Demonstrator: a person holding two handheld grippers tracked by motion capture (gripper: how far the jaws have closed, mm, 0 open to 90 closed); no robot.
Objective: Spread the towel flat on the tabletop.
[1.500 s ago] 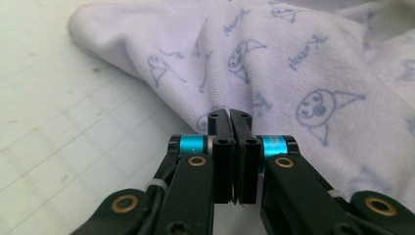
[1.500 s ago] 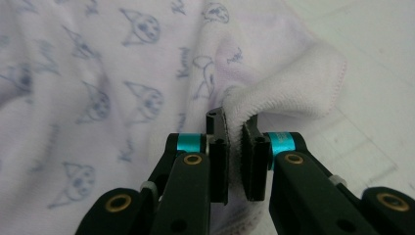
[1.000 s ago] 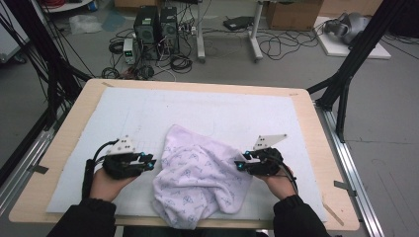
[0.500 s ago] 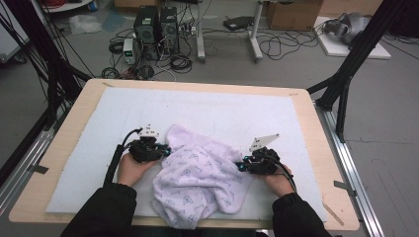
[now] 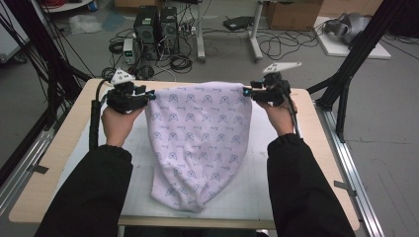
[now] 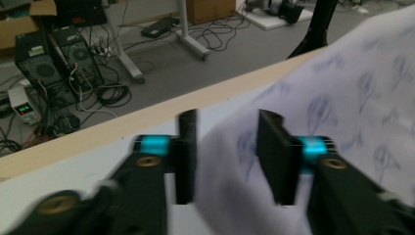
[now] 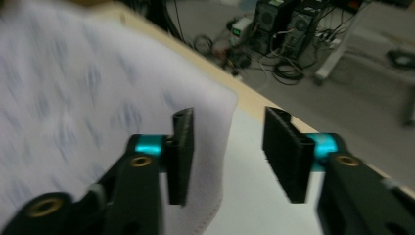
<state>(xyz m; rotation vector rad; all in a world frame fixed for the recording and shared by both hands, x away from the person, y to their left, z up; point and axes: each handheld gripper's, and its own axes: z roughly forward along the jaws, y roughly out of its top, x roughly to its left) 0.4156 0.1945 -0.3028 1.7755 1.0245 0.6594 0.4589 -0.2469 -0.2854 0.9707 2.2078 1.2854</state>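
- Left claw (image 5: pixel 150 96), right claw (image 5: pixel 245 92): jaws spread, just been opening; lilac cloth (image 5: pixel 200 143) corners lie loosely between them, unpinched.
- Cloth hangs onto white-matted wooden surface (image 5: pixel 306 128).
- Beyond: PC towers (image 5: pixel 155 24), floor cables (image 5: pixel 276 47).

Black sleeves (image 5: pixel 91 190), black claws with cyan rings, brass screws, grey three-cornered plates

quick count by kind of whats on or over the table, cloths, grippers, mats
cloth: 1
grippers, left gripper and right gripper: 2
white mat: 1
total: 4
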